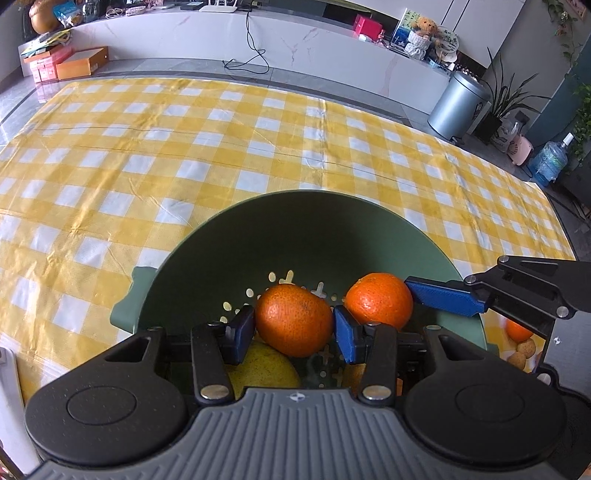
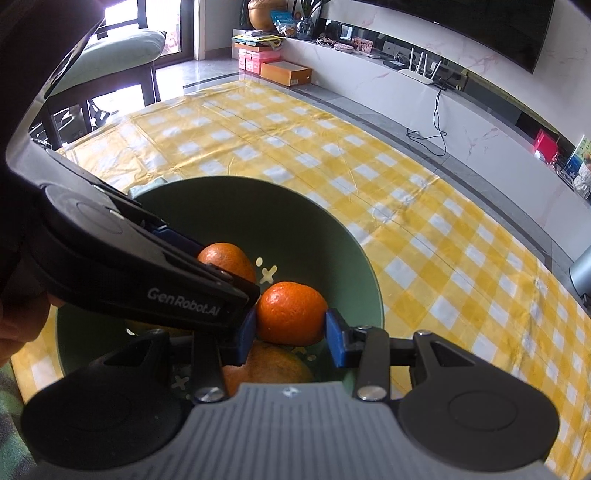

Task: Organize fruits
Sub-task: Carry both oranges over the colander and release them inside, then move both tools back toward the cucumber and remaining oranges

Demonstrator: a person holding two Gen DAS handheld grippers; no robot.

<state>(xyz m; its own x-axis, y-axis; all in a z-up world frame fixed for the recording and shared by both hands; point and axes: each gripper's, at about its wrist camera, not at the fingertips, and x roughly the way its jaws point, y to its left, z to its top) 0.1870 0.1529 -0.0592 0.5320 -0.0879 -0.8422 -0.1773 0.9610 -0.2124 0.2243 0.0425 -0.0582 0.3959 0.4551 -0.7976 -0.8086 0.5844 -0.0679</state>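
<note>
A yellow-and-white checked tablecloth point(image 1: 258, 147) was spread beneath a round green perforated colander bowl point(image 1: 295, 221), with a white marble-look media bench point(image 1: 314, 40) along the far wall. In the left wrist view, the left gripper point(image 1: 294, 325) was seen clenched on a round orange mandarin point(image 1: 294, 319) inside the bowl, above a yellow-green fruit point(image 1: 262, 369). The right gripper point(image 2: 291, 325) was shown in its own view pinching a second orange mandarin point(image 2: 291, 314) over a larger orange fruit point(image 2: 266, 365). Only the left view revealed a silver pedal bin point(image 1: 458, 103); only the right view disclosed a dark wall-mounted screen point(image 2: 480, 26).
</note>
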